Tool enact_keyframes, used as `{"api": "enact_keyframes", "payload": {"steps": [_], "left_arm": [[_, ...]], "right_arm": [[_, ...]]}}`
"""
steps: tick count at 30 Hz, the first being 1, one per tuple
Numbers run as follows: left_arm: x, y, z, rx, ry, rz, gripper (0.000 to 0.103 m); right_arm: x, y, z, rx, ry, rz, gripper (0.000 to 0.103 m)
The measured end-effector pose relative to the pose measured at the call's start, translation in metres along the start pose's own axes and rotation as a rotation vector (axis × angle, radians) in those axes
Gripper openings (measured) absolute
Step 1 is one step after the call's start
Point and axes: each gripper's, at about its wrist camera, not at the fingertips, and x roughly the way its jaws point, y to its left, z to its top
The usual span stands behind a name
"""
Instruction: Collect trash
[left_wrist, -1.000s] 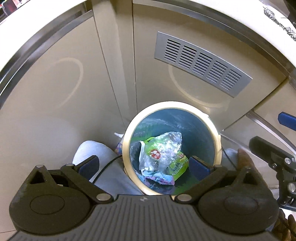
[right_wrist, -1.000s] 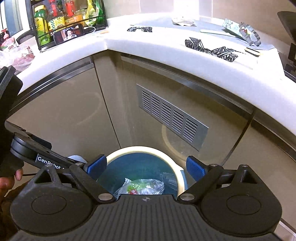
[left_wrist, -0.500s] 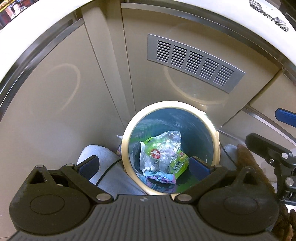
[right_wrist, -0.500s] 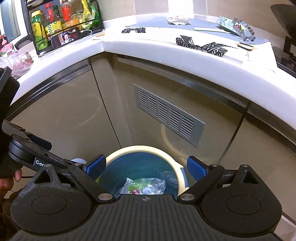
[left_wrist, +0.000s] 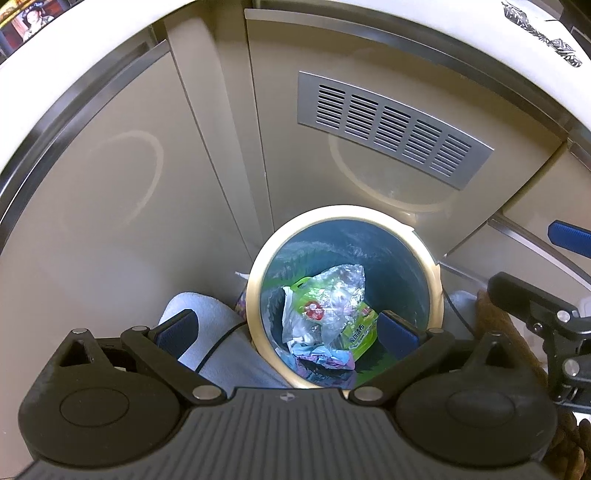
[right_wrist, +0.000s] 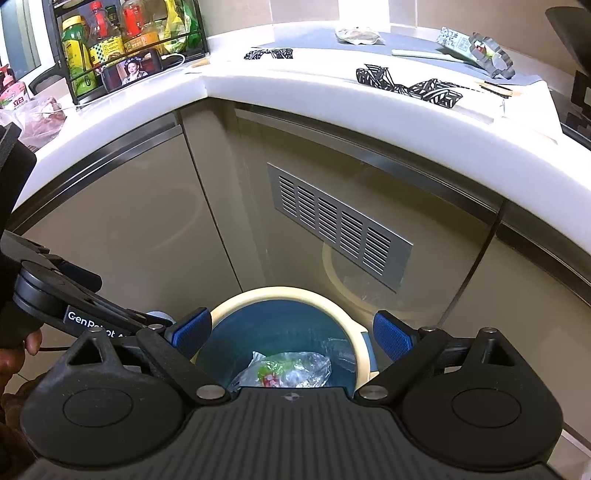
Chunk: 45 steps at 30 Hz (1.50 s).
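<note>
Trash: crinkly clear plastic & glossy green wrapper in round cream-rimmed bin.
L gripper and R gripper both spread wide, empty, above bin by smooth beige cabinet.

White bench curved above and ahead of the right hand-held gripper. On it: wire rack of bottles far left, a phone leaning at its foot, black-and-white patterned scraps near the front edge, a crumpled wrapper further back. Floor below carried a round bin directly ahead between the fingers, against the cabinet fronts.
</note>
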Motion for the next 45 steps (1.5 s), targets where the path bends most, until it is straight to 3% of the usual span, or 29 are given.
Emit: {"api": "enact_keyframes", "payload": {"steps": [12,17,25,32,34,41,45], "left_arm": [[-0.004,0.002,0.000,-0.004,-0.035,0.017,0.103],[-0.019,0.004,0.005,0.004,-0.099,0.035,0.103],[-0.062,0.021,0.040,-0.059,-0.229,0.026,0.103],[-0.100,0.029,0.099,-0.113,-0.354,0.043,0.103],[-0.106,0.029,0.127,-0.112,-0.386,0.049,0.103],[-0.111,0.020,0.234,-0.129,-0.501,0.076,0.103],[-0.097,0.019,0.291,-0.140,-0.497,0.070,0.103]], "right_arm": [[-0.004,-0.002,-0.001,0.014,-0.029,-0.005,0.095],[-0.030,-0.003,0.014,0.003,-0.157,-0.028,0.095],[-0.062,-0.023,0.074,0.067,-0.376,-0.083,0.098],[-0.054,-0.045,0.144,0.134,-0.556,-0.249,0.103],[-0.037,-0.057,0.170,0.145,-0.571,-0.309,0.103],[0.053,-0.134,0.250,0.304,-0.459,-0.501,0.103],[0.093,-0.170,0.270,0.391,-0.361,-0.574,0.103]]}}
